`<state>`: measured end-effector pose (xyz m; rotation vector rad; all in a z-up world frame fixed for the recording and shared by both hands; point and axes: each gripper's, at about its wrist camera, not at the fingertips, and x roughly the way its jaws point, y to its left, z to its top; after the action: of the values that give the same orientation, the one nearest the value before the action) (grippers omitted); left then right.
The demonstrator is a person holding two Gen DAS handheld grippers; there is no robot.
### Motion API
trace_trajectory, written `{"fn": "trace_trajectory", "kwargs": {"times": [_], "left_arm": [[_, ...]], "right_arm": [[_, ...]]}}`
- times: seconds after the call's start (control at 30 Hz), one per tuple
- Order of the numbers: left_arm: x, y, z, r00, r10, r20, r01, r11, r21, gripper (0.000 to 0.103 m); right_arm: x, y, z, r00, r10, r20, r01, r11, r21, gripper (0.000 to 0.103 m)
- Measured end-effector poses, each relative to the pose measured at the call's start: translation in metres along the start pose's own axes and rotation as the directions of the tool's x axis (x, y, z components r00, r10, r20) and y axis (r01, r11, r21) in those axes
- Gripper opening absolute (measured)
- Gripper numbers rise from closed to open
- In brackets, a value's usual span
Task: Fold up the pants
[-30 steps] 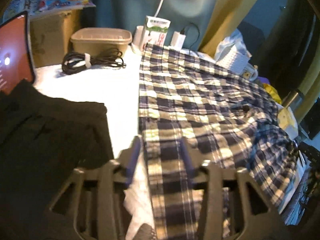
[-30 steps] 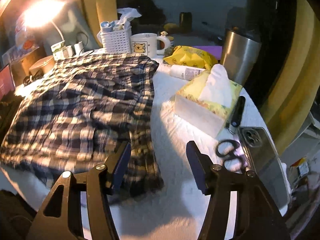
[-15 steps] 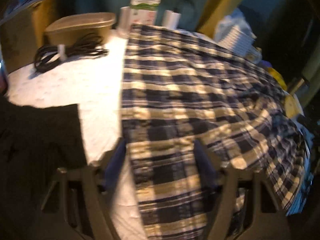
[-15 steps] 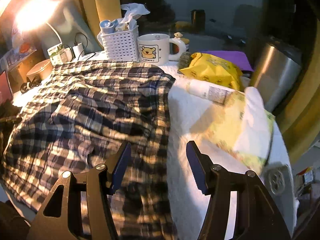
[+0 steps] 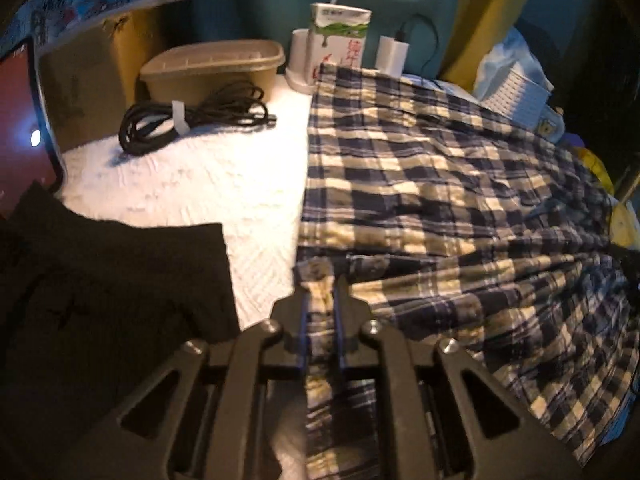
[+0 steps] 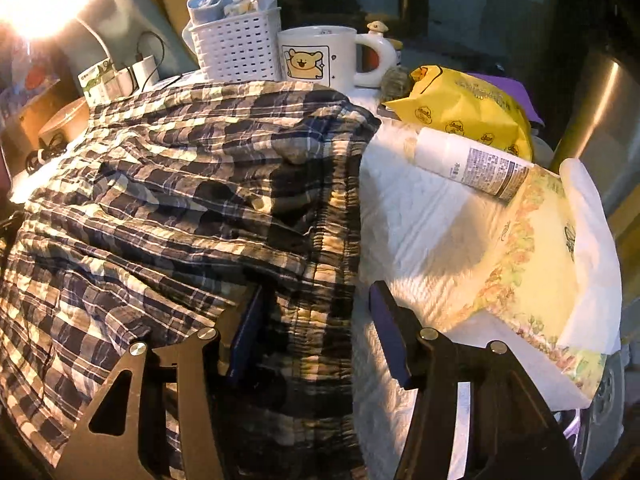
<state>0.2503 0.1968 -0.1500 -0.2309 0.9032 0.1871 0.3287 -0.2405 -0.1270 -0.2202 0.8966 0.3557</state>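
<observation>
Blue-and-cream plaid pants [image 5: 440, 184] lie spread over a white textured cover [image 5: 200, 176]. My left gripper [image 5: 320, 284] is closing, its pads pinching the near left edge of the cloth, which bunches up between them. In the right wrist view the pants [image 6: 180, 200] are rumpled, with the gathered waistband running down their right side. My right gripper [image 6: 316, 292] straddles that waistband; its jaws are closing but still stand wide, and the pads do not press the cloth.
A black cloth [image 5: 100, 280] lies at the near left beside a tablet [image 5: 20, 140]. A coiled cable [image 5: 192, 120], brown tub [image 5: 212, 64] and carton [image 5: 340, 36] stand behind. On the right are a basket [image 6: 236, 48], mug [image 6: 320, 56], yellow bag [image 6: 460, 112], bottle [image 6: 472, 164] and tissue pack [image 6: 540, 248].
My left jaws have gone from wide apart to shut on the pants' edge. My right gripper slid left, off the bare cover and over the waistband.
</observation>
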Motion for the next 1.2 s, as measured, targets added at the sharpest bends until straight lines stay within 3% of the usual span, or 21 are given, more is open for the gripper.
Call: {"fn": "trace_trajectory", "kwargs": {"times": [0.3, 0.43, 0.57, 0.77, 0.9, 1.0, 1.03, 1.1, 1.2], "left_arm": [[-0.027, 0.025, 0.005, 0.998, -0.047, -0.034, 0.044, 0.995, -0.087, 0.017], [-0.049, 0.039, 0.015, 0.997, -0.071, 0.037, 0.075, 0.990, -0.123, 0.019], [-0.038, 0.028, 0.040, 0.993, -0.104, 0.053, 0.107, 0.992, -0.061, 0.021], [0.016, 0.010, 0.068, 0.992, -0.130, 0.001, 0.130, 0.991, -0.019, 0.035], [0.046, 0.007, 0.071, 0.990, -0.129, -0.059, 0.128, 0.992, -0.025, 0.039], [0.052, 0.007, 0.066, 0.990, -0.124, -0.065, 0.124, 0.992, -0.013, 0.039], [0.051, 0.007, 0.065, 0.990, -0.122, -0.064, 0.122, 0.993, -0.004, 0.039], [0.050, 0.006, 0.064, 0.991, -0.115, -0.064, 0.115, 0.993, -0.002, 0.039], [0.049, 0.002, 0.061, 0.995, -0.081, -0.063, 0.083, 0.996, 0.032, 0.039]], "right_arm": [[-0.012, 0.002, -0.004, 0.997, -0.065, -0.028, 0.066, 0.998, 0.002, 0.057], [-0.039, -0.003, 0.021, 0.995, -0.080, 0.055, 0.080, 0.997, 0.002, 0.057], [-0.047, -0.007, 0.061, 0.991, -0.062, 0.121, 0.064, 0.998, -0.016, 0.058], [0.009, -0.034, 0.116, 0.996, 0.013, 0.083, -0.019, 0.997, 0.071, 0.057], [0.058, -0.045, 0.125, 0.993, 0.115, -0.037, -0.109, 0.984, 0.143, 0.056], [0.083, -0.035, 0.117, 0.983, 0.147, -0.110, -0.134, 0.984, 0.116, 0.044], [0.083, -0.028, 0.116, 0.989, 0.119, -0.091, -0.111, 0.990, 0.085, 0.042], [0.084, -0.018, 0.115, 0.995, 0.065, -0.081, -0.063, 0.998, 0.028, 0.029], [0.090, -0.008, 0.120, 0.998, -0.031, -0.055, 0.029, 0.999, -0.036, 0.026]]}}
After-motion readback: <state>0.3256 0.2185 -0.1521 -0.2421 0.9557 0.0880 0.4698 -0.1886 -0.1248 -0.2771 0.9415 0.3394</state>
